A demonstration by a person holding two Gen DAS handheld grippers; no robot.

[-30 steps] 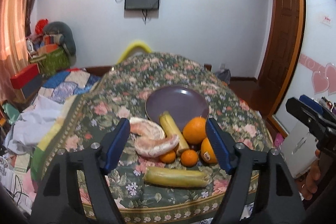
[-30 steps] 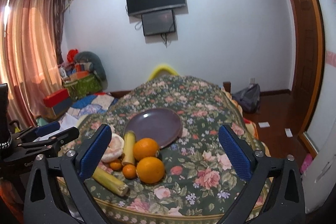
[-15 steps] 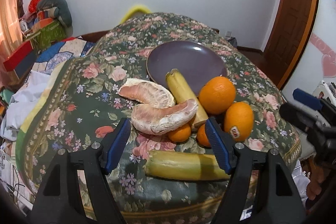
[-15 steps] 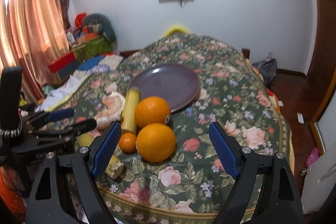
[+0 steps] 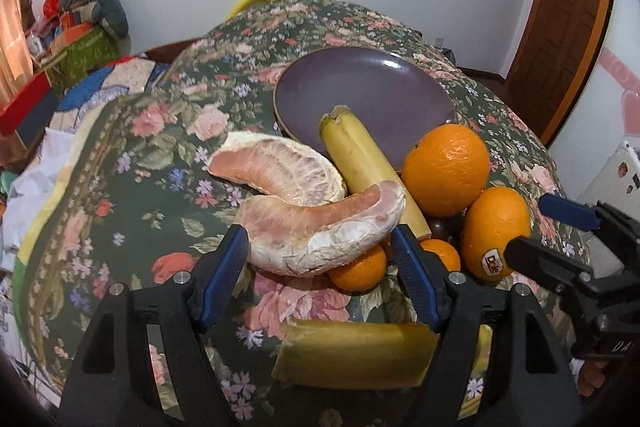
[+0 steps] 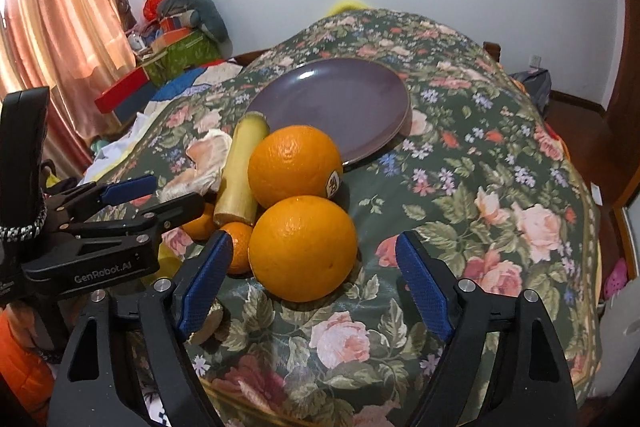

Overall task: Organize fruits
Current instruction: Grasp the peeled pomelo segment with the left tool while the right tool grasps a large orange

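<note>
Purple plate [image 5: 384,87]: sits bare in the upper centre of both wrist views, on the floral cloth [image 6: 480,187]; no fruit lies fully on it, though 1 end of a cane stalk [image 5: 360,159] overlaps its near rim.
Change of view: compared with 1 second ago, the fruit pile fills far more of each frame and the wall screen has slid to the top edge; both grippers have come down and tipped toward the pile.
Left gripper [image 5: 320,271]: its blue pads stand spread, unchanged in width, and now flank the nearer pomelo segment [image 5: 320,231] at centre frame; no pad presses on it.
Right gripper [image 6: 312,283]: the jaws have just been closing from a wider spread; the near orange [image 6: 304,247] now sits between the pads, with a gap at each side, so nothing is gripped.
Other fruit: a second pomelo segment [image 5: 280,167] at centre left, a far orange [image 6: 294,165] touching the plate rim, small tangerines [image 5: 356,269] below the pile, and a second cane stalk [image 5: 356,355] at bottom centre of the left view.
Meaning for the task: judged from this, the approach is nearly over and 2 grasps are about to begin; no fruit has yet been sorted onto the plate.
</note>
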